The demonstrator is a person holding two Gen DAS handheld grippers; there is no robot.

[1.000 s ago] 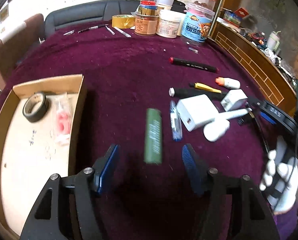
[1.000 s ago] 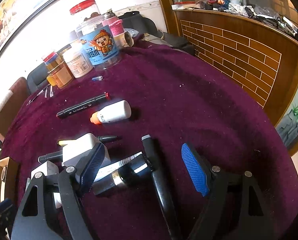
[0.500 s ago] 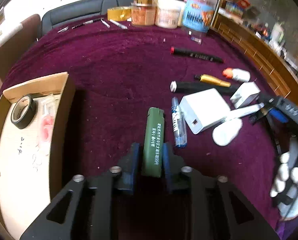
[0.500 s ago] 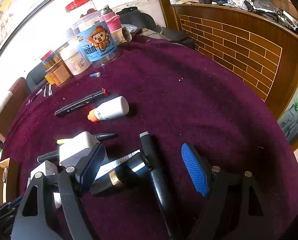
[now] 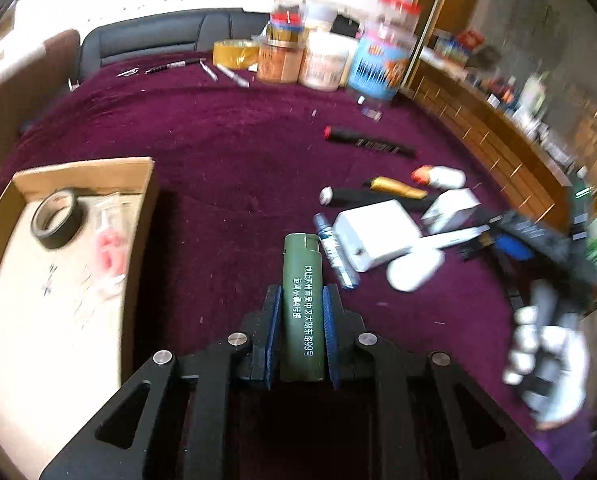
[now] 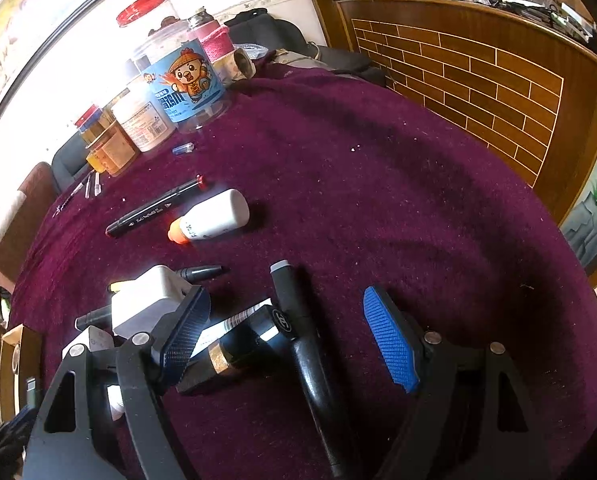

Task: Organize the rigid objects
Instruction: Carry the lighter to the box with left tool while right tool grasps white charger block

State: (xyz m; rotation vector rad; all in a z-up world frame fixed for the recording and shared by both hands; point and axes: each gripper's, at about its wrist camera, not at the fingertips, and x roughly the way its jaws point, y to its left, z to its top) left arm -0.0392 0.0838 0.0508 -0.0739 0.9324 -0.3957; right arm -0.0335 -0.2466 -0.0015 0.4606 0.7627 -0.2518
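Observation:
My left gripper (image 5: pixel 300 300) is shut on a green lighter (image 5: pixel 301 296) with white lettering, held just above the purple cloth. A cardboard box (image 5: pixel 142 200) at the left holds a black tape roll (image 5: pixel 56 219) and a clear packet (image 5: pixel 110 240). My right gripper (image 6: pixel 286 328) is open over a black pen (image 6: pixel 298 320) with a grey tip that lies between its fingers. A black and gold tube (image 6: pixel 234 348), a white charger (image 6: pixel 146 304), a white bottle (image 6: pixel 214 216) with an orange cap and a black marker (image 6: pixel 154 210) lie nearby.
Jars and tubs (image 6: pixel 178 80) stand at the table's far edge, with a yellow tape roll (image 5: pixel 234 52) and small tools beside them. A wooden brick-pattern counter (image 6: pixel 478 64) curves along the right. More pens and a white block (image 5: pixel 374 232) lie right of the lighter.
My left gripper closed on the green lighter and lifted it a little off the cloth. The right gripper stayed open over the black pen, barely moving.

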